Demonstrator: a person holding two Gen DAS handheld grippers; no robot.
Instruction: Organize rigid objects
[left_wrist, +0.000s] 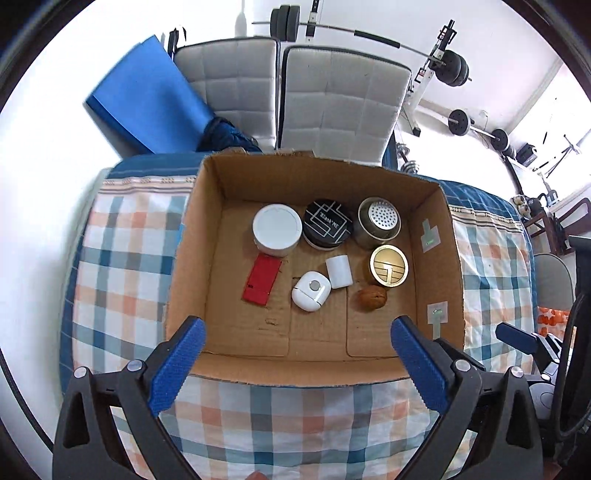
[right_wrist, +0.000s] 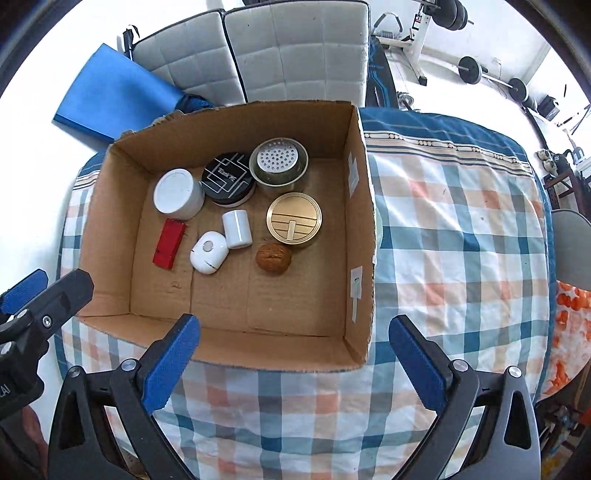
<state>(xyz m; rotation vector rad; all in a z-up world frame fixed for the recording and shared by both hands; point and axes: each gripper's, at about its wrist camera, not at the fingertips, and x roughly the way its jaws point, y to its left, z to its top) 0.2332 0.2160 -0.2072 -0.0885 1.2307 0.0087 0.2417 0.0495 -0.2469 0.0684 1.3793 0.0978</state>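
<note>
An open cardboard box (left_wrist: 439, 258) (right_wrist: 358, 236) stands on a plaid tablecloth. Inside lie a white round jar (left_wrist: 277, 229) (right_wrist: 178, 194), a black tin (left_wrist: 327, 222) (right_wrist: 227, 179), a perforated metal tin (left_wrist: 379, 221) (right_wrist: 279, 166), a gold-lidded tin (left_wrist: 388, 265) (right_wrist: 294, 220), a small white cylinder (left_wrist: 339, 271) (right_wrist: 237, 229), a white rounded case (left_wrist: 311, 291) (right_wrist: 208, 252), a red flat block (left_wrist: 261, 280) (right_wrist: 168, 243) and a walnut (left_wrist: 372, 297) (right_wrist: 274, 257). My left gripper (left_wrist: 297, 328) is open and empty above the box's near edge. My right gripper (right_wrist: 293, 328) is open and empty above the box's near right corner.
The plaid tablecloth (right_wrist: 454, 240) extends to the right of the box. Two white padded chairs (left_wrist: 332, 99) and a blue mat (left_wrist: 144, 96) stand behind the table. Barbells (left_wrist: 454, 66) are at the back. The left gripper shows at the left edge of the right wrist view (right_wrist: 40, 295).
</note>
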